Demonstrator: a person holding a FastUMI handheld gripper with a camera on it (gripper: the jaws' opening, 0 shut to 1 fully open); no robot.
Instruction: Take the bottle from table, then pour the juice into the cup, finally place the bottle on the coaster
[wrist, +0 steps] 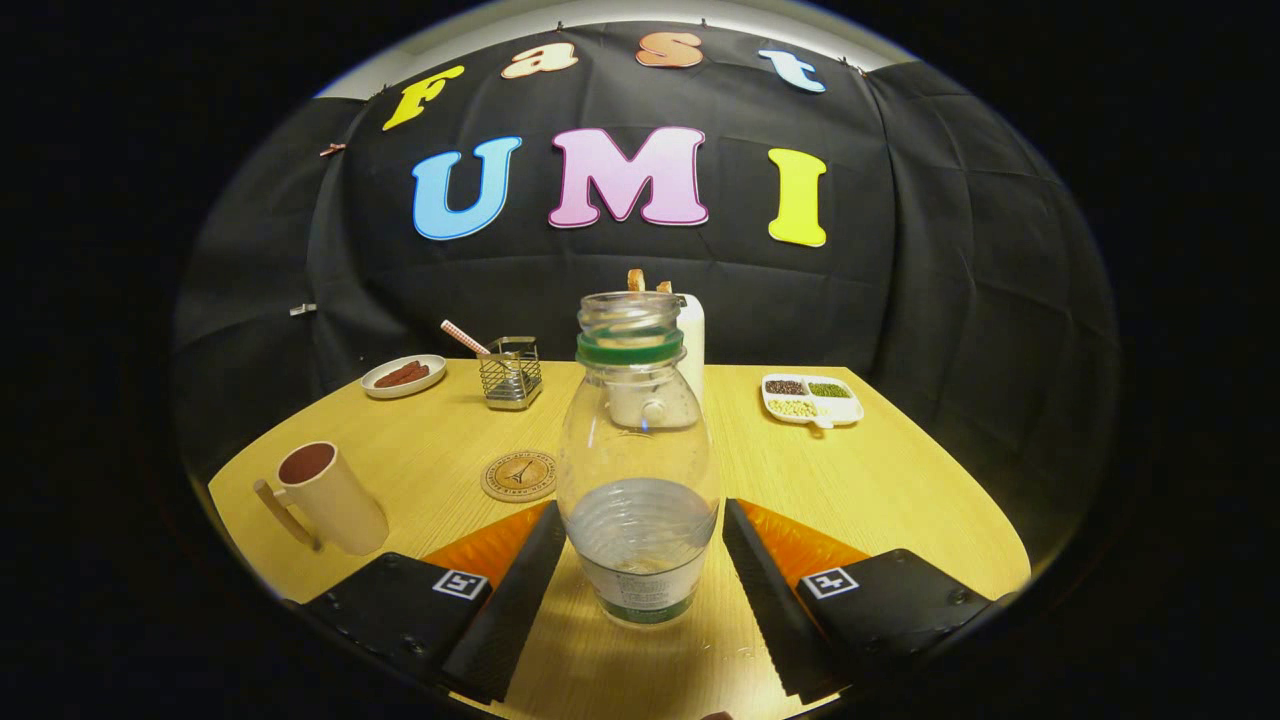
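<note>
Clear ribbed bottle [638,470] between spread tongs [640,560]

The clear bottle [637,470] stands right in front of a white appliance [692,350] at 12 o'clock, so you only get its side edge and a warped bit through the plastic, plus two brownish tips poking up on top that I can't identify. The gripper [640,570] fingers sit spread either side of the bottle, rear ends cut off, and whether the left one touches is too close to call. The tray's [812,399] fillings at 1 o'clock and the reddish stuff on the small plate [404,376] at 11 are too tiny to name.
</note>
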